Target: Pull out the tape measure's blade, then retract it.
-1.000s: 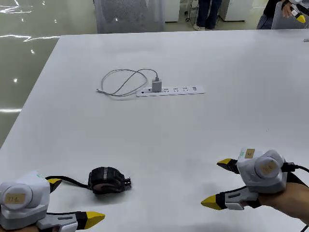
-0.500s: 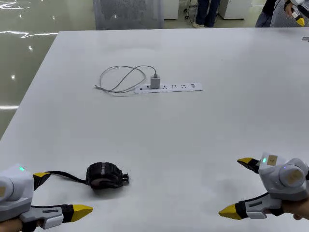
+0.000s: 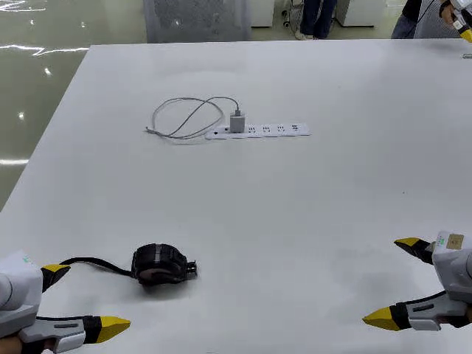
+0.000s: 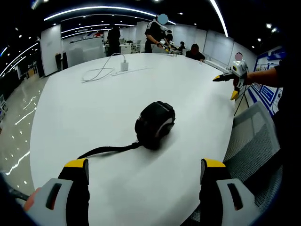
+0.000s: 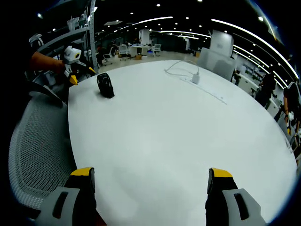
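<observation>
Where the head view looks down across a white table (image 3: 310, 199), the black tape measure (image 3: 162, 264) lies on its side at lower left, with a dark strap (image 3: 92, 263) trailing left from it. The left gripper (image 3: 87, 296) sits in the bottom left corner, its yellow-tipped jaws spread wide and holding nothing, and the strap's end reaches near its upper tip. The right gripper (image 3: 392, 280) sits in the bottom right corner, jaws equally wide and holding nothing, well apart from the tape measure. Both gripper bodies are cut off by the frame edges. Toward upper centre lies a white power strip (image 3: 269, 130) with a charger (image 3: 237, 122) plugged in and a looped cable (image 3: 184, 118) to its left. In the left gripper view, the tape measure fills the centre, close ahead between the two wide jaws but touching neither. This close view shows its rounded, ribbed case, though detail at the mouth is too dark to make out. The right gripper appears small at the right edge, beside a mesh chair (image 4: 256, 141), and people (image 4: 155, 35) stand past the table's far end. In the right gripper view, the tape measure is only a small dark shape at upper left, near the left gripper, with bare table between the wide jaws.
</observation>
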Demonstrator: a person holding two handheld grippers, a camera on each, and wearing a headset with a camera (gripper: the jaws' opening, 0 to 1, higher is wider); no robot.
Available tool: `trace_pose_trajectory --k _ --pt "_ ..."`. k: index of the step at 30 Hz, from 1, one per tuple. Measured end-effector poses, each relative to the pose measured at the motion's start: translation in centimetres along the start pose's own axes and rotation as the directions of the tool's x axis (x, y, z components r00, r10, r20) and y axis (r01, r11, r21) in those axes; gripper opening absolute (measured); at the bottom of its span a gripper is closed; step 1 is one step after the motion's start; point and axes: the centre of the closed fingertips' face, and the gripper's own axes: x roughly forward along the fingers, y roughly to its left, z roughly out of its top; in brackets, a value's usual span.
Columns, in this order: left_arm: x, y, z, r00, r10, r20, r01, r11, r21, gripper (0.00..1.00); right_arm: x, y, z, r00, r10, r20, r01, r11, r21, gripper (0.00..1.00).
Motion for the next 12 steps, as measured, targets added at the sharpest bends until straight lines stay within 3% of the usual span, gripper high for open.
trace_pose_trajectory --k 12 --pt "-0.29 -0.02 -0.28 0.9999 -0.014 -0.007 0.014 1.000 0.002 0.99 0.40 0.59 0.48 0.9995 0.029 -0.015 -0.029 0.999 -0.020 0.99"
